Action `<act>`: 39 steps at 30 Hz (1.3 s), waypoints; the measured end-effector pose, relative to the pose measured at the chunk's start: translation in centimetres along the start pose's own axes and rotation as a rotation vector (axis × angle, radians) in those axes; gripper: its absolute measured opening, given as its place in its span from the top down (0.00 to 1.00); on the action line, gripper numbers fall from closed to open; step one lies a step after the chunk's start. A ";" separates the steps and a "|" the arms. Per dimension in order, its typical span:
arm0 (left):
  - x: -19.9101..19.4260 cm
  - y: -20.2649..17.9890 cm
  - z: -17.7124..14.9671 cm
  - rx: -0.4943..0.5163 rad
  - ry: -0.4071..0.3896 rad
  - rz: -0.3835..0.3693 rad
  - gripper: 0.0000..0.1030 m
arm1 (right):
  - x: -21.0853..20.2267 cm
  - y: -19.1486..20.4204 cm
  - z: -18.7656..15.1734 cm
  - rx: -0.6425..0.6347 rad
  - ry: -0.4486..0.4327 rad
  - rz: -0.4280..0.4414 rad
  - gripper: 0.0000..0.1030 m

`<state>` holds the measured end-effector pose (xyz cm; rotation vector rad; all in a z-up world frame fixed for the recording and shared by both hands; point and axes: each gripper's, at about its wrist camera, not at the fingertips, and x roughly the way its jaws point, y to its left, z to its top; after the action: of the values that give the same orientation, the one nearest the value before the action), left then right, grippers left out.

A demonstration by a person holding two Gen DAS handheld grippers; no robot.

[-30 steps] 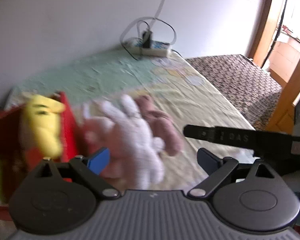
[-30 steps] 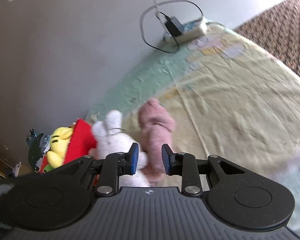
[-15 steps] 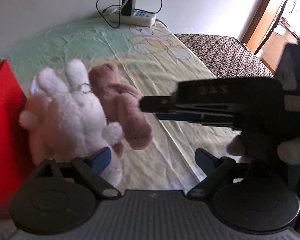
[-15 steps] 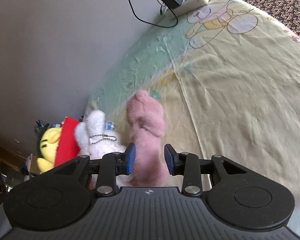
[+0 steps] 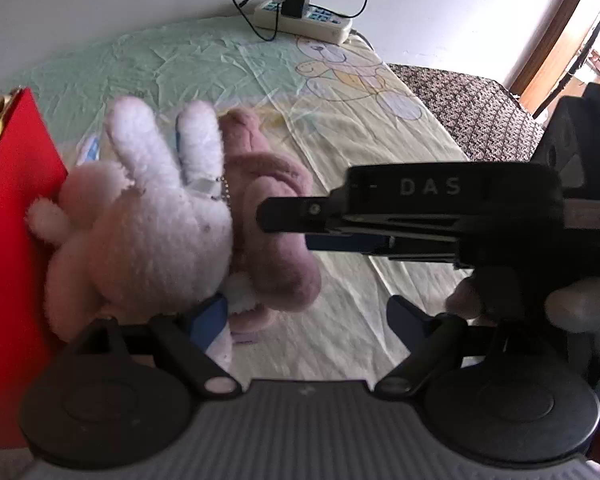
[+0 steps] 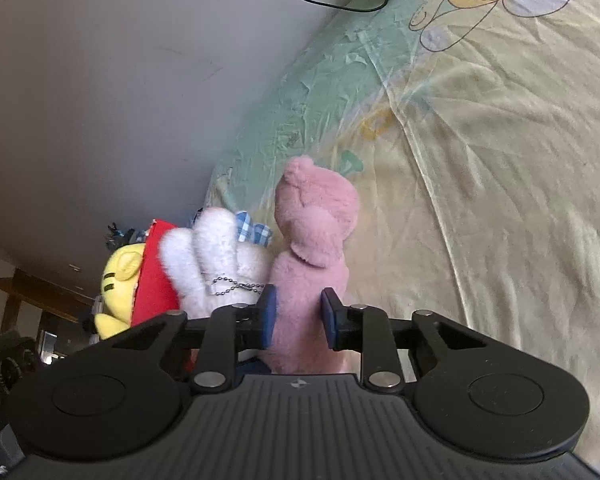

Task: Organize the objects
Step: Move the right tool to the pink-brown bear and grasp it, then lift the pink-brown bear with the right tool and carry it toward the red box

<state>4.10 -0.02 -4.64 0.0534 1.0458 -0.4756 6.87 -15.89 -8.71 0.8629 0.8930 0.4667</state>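
A pink bear plush lies on the pale sheet, pressed against a white bunny plush with a bead chain. The bunny leans on a red box that holds a yellow plush. My right gripper is closing, and its blue pads squeeze the bear's body from both sides. In the left wrist view it reaches in from the right, its tip on the bear. My left gripper is wide apart and closing slightly. Its left pad sits under the two plushes, and nothing is gripped.
A white power strip with a black charger and looped cable lies at the sheet's far edge by the wall. A brown patterned cover adjoins the sheet on the right. Dark wooden furniture stands beyond the red box.
Both grippers came down closer to the plushes. The right gripper's pads moved over the pink bear and closed on it. The left jaws narrowed a little.
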 end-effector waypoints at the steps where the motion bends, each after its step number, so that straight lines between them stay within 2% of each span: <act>1: 0.0 0.0 0.0 0.002 0.001 -0.001 0.14 | -0.3 0.0 0.0 -0.006 0.000 -0.006 0.76; 5: 0.1 0.0 0.0 0.009 0.000 0.002 0.14 | -1.7 -0.4 -0.2 0.030 -0.012 0.014 0.78; 14: -1.3 -0.7 -0.9 0.042 -0.030 -0.020 0.11 | -5.8 -1.5 -2.6 0.042 -0.035 -0.027 0.78; 18: -1.7 -1.8 -1.5 0.070 -0.031 -0.077 0.11 | -8.5 -1.6 -3.9 0.021 -0.056 -0.056 0.78; 25: -2.4 -4.5 -3.0 0.157 -0.015 -0.193 0.09 | -12.7 0.2 -5.6 -0.148 -0.051 -0.155 0.79; 29: -2.6 -5.2 -3.9 0.195 0.001 -0.249 0.09 | -12.1 1.7 -6.7 -0.300 -0.002 -0.197 0.79; 32: -2.9 -4.8 -4.4 0.189 0.011 -0.263 0.09 | -11.1 2.6 -7.6 -0.376 0.031 -0.176 0.81; 36: -2.8 -3.2 -4.8 0.143 0.030 -0.254 0.09 | -9.0 3.4 -8.2 -0.392 0.078 -0.113 0.81; 39: -2.9 -2.0 -5.2 0.104 0.032 -0.230 0.09 | -7.4 3.2 -7.9 -0.347 0.096 -0.089 0.81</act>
<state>-2.11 0.57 -4.49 0.0337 1.0636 -0.7395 -3.81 -15.45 -5.26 0.4850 0.9015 0.5694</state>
